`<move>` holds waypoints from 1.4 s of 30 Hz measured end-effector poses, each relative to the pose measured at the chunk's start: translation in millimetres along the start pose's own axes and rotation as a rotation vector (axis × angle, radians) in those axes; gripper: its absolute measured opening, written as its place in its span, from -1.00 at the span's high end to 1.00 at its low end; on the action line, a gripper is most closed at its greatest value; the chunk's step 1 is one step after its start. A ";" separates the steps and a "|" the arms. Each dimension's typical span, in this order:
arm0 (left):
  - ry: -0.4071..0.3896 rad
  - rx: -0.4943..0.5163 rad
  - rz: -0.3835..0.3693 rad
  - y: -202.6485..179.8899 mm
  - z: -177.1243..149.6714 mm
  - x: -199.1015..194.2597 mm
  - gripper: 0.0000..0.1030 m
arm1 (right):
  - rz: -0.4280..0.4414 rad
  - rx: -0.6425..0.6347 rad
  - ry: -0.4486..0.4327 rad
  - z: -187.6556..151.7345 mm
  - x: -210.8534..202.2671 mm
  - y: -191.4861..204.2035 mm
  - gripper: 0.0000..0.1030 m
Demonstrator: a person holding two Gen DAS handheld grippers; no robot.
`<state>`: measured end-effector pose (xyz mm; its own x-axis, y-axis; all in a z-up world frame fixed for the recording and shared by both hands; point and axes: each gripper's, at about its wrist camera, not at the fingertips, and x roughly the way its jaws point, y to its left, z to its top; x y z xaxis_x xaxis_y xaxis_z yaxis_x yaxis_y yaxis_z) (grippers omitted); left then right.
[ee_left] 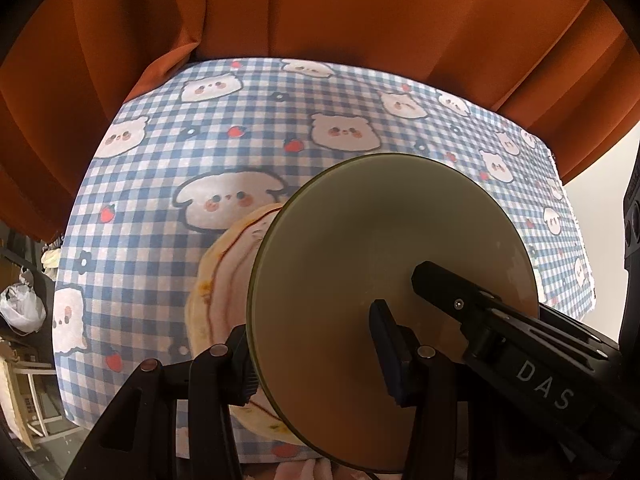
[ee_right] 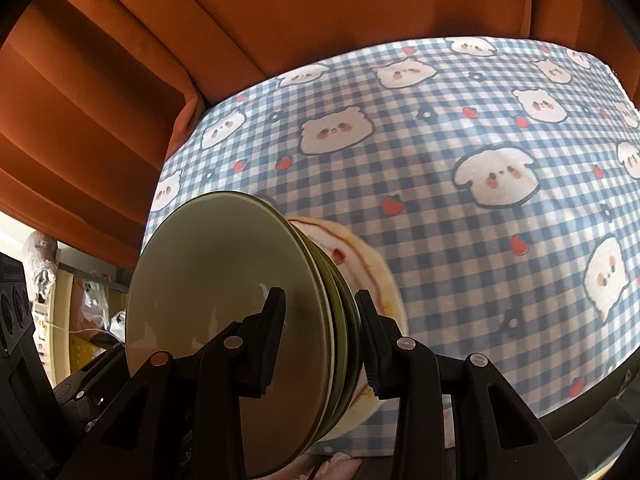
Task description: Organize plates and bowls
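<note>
Above the checked tablecloth (ee_left: 168, 184), a stack of green bowls (ee_right: 224, 312) sits on a cream patterned plate (ee_right: 372, 272), and both grippers carry the set together. The left gripper (ee_left: 320, 344) is clamped across the stack rim: one finger lies inside the top bowl, the other outside, against the plate side. The right gripper (ee_right: 320, 332) is likewise closed on the opposite rim, one pad inside the top bowl, the other behind the nested rims next to the plate. In the left wrist view the right gripper's finger reaches into the bowl from the right edge. An orange curtain (ee_left: 360, 20) hangs behind the table.

Handling judgement: the load looks ceramic, so rigid, fairly heavy as a stack, glazed and slippery, and liable to chip or break if dropped. Nested bowls may shift against each other. Grip on opposite rims, pads across the wall thickness, is the sound hold. Keep the stack level and both grippers moving together; unequal motion could pry a rim loose.
</note>
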<state>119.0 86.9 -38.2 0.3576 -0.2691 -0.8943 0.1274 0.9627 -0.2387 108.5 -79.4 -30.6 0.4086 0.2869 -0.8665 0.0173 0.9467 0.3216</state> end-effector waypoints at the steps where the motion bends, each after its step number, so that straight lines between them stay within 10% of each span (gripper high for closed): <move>1: 0.009 0.000 0.000 3.8 -0.2 1.8 0.07 | -0.002 0.002 0.004 -0.9 2.8 3.3 0.25; 27: 0.052 0.083 -0.014 25.1 -4.3 23.1 0.08 | -0.114 0.043 0.052 -12.6 31.9 24.0 0.26; 42: -0.122 0.029 0.062 20.7 -23.5 -4.4 -0.33 | -0.160 -0.088 -0.038 -22.8 8.7 29.9 0.04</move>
<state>98.3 108.7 -48.1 0.4755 -0.2122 -0.8537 0.1271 0.9769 -0.1720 91.7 -45.3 -37.2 0.4412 0.1274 -0.8883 0.0057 0.9895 0.1447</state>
